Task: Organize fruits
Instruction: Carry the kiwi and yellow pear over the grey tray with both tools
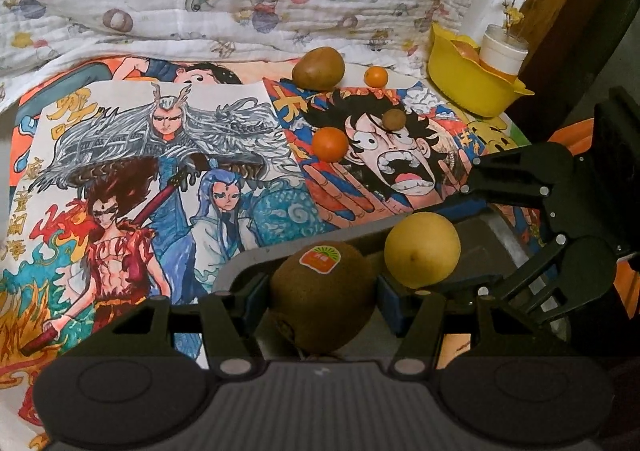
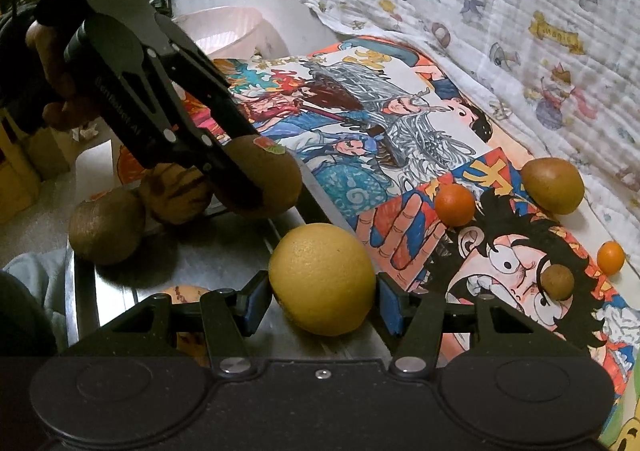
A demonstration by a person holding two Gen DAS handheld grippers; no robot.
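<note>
Gripping a stickered kiwi [image 1: 320, 303] in the left tool [image 1: 323, 293], both pads pressed into its flanks, just above the steel tray [image 2: 192, 263]; held low and over the tray's left edge, probably to set it down beside the plain kiwi [image 2: 106, 227] and the striped brown fruit [image 2: 180, 191] already lying there

Clamping a yellow fruit [image 2: 322, 275] in the right tool [image 2: 320, 303] as well, at the tray's edge beside the drawings, close to the steel; cannot tell whether lifted or resting. Keeping the two tools well enough apart to avoid a knock, though near each other over the same tray

Still to gather, judging by the task: a tangerine [image 1: 330, 144], a small brown round fruit [image 1: 394, 119], a small orange [image 1: 376, 75] and a large brown fruit [image 1: 318, 67], all loose on the cartoon drawing [image 1: 400, 171] or just past its far edge. Beyond its far right corner, a yellow bowl [image 1: 472, 91] touching a white cup [image 1: 502, 53]

Worth releasing gently: round fruit on bare steel likely to roll
</note>
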